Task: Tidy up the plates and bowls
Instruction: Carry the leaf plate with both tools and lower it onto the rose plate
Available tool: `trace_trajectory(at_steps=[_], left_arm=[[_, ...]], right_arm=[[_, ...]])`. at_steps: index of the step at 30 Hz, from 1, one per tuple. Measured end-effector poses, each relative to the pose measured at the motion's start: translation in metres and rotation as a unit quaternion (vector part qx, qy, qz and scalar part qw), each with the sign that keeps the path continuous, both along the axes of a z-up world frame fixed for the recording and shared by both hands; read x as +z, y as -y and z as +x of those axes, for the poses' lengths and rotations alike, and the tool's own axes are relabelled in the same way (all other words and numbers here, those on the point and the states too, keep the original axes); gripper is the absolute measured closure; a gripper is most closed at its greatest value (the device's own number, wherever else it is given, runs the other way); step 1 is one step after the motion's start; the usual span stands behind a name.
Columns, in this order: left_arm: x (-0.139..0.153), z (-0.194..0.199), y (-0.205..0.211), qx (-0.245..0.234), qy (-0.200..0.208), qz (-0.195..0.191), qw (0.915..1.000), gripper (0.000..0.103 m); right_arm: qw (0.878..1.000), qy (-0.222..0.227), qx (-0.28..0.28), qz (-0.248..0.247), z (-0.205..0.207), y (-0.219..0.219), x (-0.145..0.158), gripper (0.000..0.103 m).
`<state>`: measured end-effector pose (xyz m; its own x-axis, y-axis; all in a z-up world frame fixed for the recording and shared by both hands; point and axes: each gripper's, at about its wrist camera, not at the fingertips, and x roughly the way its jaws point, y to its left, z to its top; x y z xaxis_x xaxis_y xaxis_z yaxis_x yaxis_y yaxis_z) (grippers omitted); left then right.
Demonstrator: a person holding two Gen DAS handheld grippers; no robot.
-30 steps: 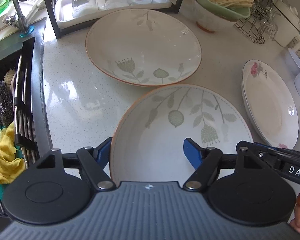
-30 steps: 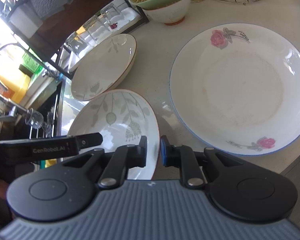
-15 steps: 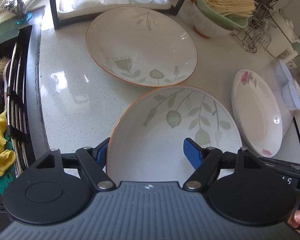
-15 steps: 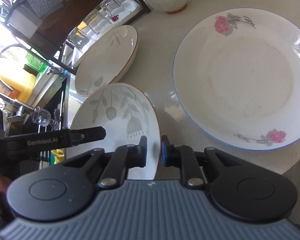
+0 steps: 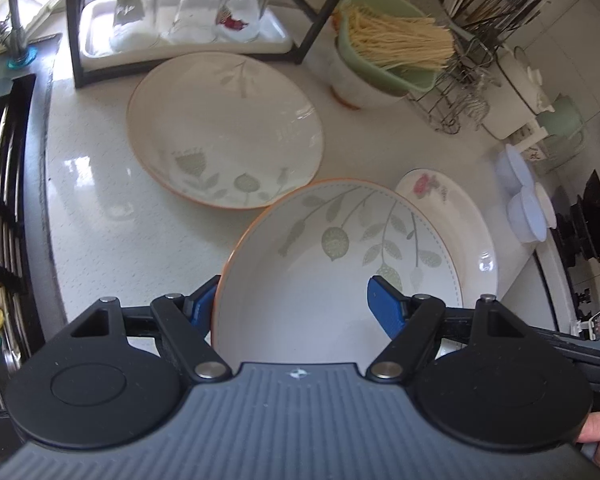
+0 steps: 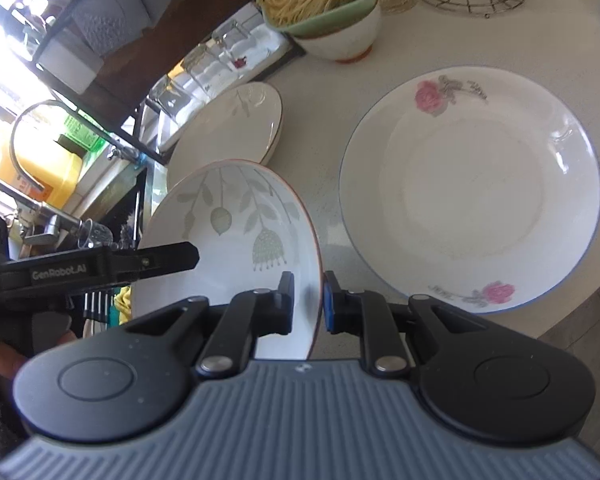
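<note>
Right wrist view has the right claw (image 6: 307,302) clamped on the near rim of a shallow white bowl with grey-green leaf print and an orange edge (image 6: 236,236), 1 pad inside, 1 outside. The bowl is tilted, its far side raised off the speckled white stone bench (image 6: 320,148). In the left wrist view the left claw (image 5: 294,306) is spread wide around the same bowl (image 5: 340,264); whether its blue pads (image 5: 386,308) press the rim cannot be told. Just right of the bowl lies a flat white plate with 2 pink roses and a blue edge (image 6: 472,188), partly hidden behind the bowl from the left. Beyond sits a second leaf-print bowl with an orange rim (image 5: 224,132), flat on the bench. Further back, 3 upturned clear glasses (image 5: 188,8) stand on a white tray under a dark metal rack, beside a green container of pale sticks (image 5: 388,52) and a wire utensil holder (image 5: 460,96). A sink (image 5: 4,216) borders the bench on the left.
</note>
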<state>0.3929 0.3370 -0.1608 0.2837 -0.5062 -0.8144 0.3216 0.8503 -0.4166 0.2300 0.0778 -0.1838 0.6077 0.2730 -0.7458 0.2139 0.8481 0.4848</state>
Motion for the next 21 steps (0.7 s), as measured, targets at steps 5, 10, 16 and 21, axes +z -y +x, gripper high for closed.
trace_trajectory(at_steps=[5, 10, 16, 21], left_arm=[[0.012, 0.003, 0.021, -0.012, 0.006, -0.008, 0.9999, 0.024], [0.022, 0.007, 0.049, -0.009, 0.014, -0.014, 0.9998, 0.024], [0.025, 0.011, 0.088, -0.004, 0.021, -0.002, 0.9998, 0.024], [0.016, 0.014, 0.118, -0.011, 0.011, 0.01, 0.9998, 0.024]], right_arm=[[1.0, 0.021, -0.006, -0.006, 0.001, 0.02, 0.013, 0.085], [0.999, 0.036, -0.009, -0.013, 0.006, 0.047, 0.021, 0.085], [0.999, 0.038, -0.003, -0.005, 0.007, 0.082, 0.019, 0.085], [0.999, 0.034, 0.001, -0.005, 0.013, 0.111, 0.011, 0.085]])
